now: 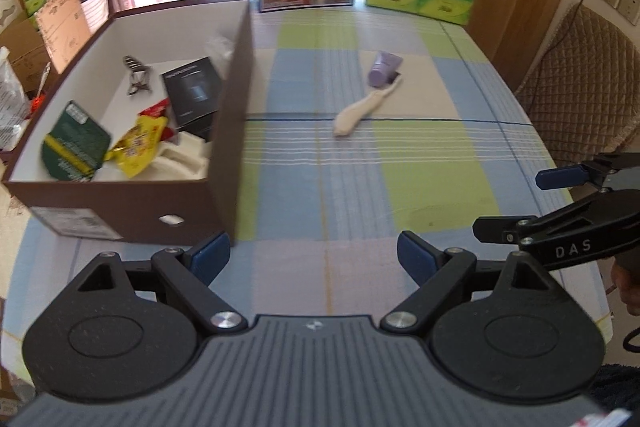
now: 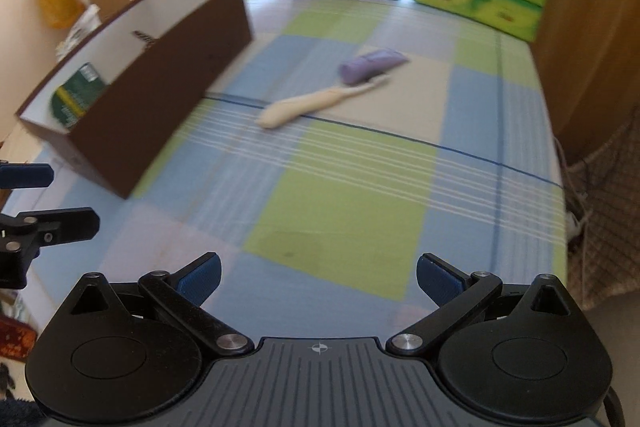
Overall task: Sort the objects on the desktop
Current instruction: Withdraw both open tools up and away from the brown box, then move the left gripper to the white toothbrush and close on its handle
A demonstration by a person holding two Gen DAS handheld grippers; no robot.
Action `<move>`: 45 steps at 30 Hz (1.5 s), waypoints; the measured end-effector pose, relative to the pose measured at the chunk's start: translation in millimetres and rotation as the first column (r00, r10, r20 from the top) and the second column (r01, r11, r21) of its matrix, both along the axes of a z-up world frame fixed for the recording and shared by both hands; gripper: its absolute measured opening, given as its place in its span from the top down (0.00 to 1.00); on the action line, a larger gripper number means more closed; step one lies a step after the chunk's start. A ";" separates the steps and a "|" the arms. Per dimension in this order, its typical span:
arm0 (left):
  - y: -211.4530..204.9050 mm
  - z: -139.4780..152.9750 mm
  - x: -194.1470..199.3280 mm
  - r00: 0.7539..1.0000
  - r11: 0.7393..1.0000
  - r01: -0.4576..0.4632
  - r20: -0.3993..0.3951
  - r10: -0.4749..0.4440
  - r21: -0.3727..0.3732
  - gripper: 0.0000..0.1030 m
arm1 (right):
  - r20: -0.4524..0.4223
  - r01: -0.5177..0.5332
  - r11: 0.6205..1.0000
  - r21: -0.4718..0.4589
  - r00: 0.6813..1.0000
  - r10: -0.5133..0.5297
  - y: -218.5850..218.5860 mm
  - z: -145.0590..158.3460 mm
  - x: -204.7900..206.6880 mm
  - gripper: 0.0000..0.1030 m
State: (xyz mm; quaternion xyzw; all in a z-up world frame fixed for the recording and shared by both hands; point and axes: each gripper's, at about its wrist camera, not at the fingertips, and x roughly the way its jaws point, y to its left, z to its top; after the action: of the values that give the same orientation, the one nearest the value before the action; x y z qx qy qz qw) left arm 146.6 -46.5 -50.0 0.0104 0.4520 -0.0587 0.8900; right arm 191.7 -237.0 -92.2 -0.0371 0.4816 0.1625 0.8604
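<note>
Both grippers — left gripper (image 1: 314,257), right gripper (image 2: 318,277) — have jaws released, empty. Cream brush (image 1: 362,111) and purple tube (image 1: 384,68) touch, well ahead on the tabletop (image 1: 420,167). Brown box (image 1: 224,155) holds a green packet (image 1: 74,143), yellow packet (image 1: 140,145), black booklet (image 1: 192,87).

Left tongs (image 1: 314,259) gape (empty) beside brown box (image 1: 224,131).

The left gripper (image 1: 314,255) is showing a ribbed grey body with a small round emblem, two black rounded housings carrying shallow oval recesses, triangular cut-outs, silver pivot screws and blue ribbed pads (image 1: 210,257). The right gripper (image 2: 318,277) is wearing the same build, with a crosshair mark on its grey body. Seen from the left wrist camera, its black linkage is bearing white letters "DAS"; beside that lettering, something brownish, possibly a hand (image 1: 628,287), is showing.
</note>
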 end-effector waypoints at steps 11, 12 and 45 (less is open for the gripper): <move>-55.6 -28.5 59.3 0.988 0.990 0.139 0.060 -0.140 0.024 0.16 | 0.006 0.181 0.983 0.001 0.983 -0.181 -61.1 -22.1 39.4 0.02; -59.6 -32.4 67.3 0.987 0.988 0.149 0.064 -0.151 0.035 0.17 | 0.004 0.196 0.981 0.005 0.981 -0.196 -65.3 -23.7 42.9 0.02; -114.9 -119.8 232.7 0.884 0.877 0.467 -0.049 -0.465 0.114 0.84 | -0.089 0.376 0.926 0.017 0.923 -0.373 -117.7 -67.6 96.2 0.02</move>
State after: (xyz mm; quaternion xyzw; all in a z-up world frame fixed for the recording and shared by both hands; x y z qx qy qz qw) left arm 379.3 -161.5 -169.8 0.1726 0.4479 -0.2434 0.8428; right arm 288.0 -354.7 -159.8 0.0769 0.5130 0.0045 0.8549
